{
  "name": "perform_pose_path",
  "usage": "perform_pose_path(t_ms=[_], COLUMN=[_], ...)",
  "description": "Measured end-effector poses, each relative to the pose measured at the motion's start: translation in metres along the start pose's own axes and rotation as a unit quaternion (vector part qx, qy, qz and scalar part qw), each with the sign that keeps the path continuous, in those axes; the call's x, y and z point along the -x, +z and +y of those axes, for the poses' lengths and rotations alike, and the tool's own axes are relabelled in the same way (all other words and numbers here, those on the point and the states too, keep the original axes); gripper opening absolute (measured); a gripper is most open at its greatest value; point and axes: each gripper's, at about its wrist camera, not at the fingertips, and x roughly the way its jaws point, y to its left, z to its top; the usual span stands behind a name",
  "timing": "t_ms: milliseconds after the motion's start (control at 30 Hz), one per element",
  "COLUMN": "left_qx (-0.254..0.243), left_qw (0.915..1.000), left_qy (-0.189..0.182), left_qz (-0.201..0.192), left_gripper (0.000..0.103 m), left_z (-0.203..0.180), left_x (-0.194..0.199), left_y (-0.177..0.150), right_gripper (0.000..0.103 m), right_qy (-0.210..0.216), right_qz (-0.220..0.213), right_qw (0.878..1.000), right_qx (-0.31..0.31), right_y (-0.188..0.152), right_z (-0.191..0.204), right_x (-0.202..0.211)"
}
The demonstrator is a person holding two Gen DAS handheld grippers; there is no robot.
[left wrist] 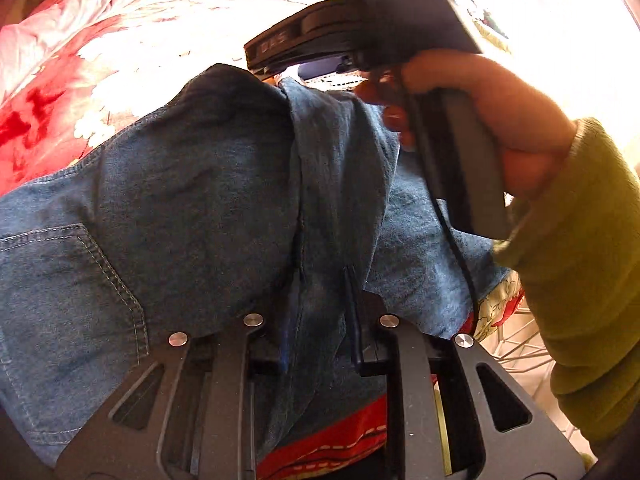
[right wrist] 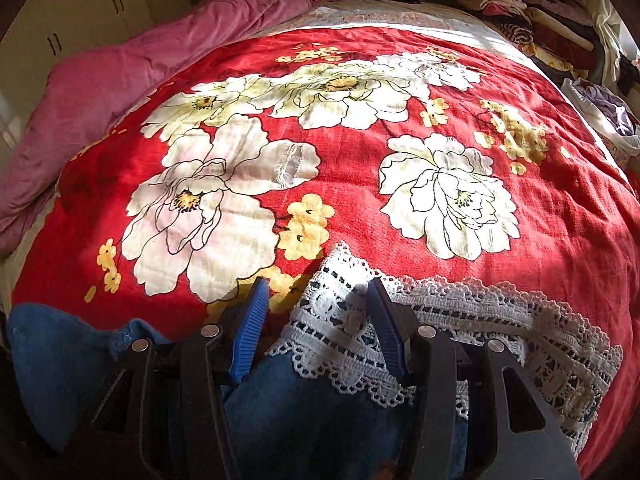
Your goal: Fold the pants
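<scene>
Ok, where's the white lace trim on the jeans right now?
In the right wrist view, the lace trim lies low and right of centre on the red floral bedspread, its left end between the right claw's open fingers.

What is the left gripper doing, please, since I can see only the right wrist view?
Observer: The left gripper is shut on a raised fold of the blue jeans.
Operator: Which part of the jeans is beside it?
Observer: A stitched back pocket lies to the left of its jaws in the left wrist view.
Operator: Where is my right hand?
Observer: The right hand, in a green sleeve, is above the far part of the jeans.
</scene>
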Motion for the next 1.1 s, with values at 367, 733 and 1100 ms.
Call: perform_pose_path(t_ms=[367, 733, 1100], left_qx=[0.005, -0.022, -0.081], left_qw=[0.9998, 0.9992, 0.9951], left_qy=[-0.014, 0.009, 0.024], left_qz=[-0.010, -0.031, -0.052], left_gripper=[0.014, 0.012, 0.000], left_z=[0.016, 0.011, -0.004], left_x=[0.007, 0.024, 0.048], left_y=[-0.003, -0.006, -0.013], right_gripper=[0.009, 0.009, 0.009], right_qy=[0.030, 0.037, 0.046], right_qz=[-0.083, -0.165, -0.127], right_qw=[0.995, 0.975, 0.970], right_qx=[-0.041, -0.146, -0.200], right_y=[-0.019, -0.104, -0.195], right_z=[-0.038, -0.102, -0.110], right_x=[0.069, 0.187, 0.215])
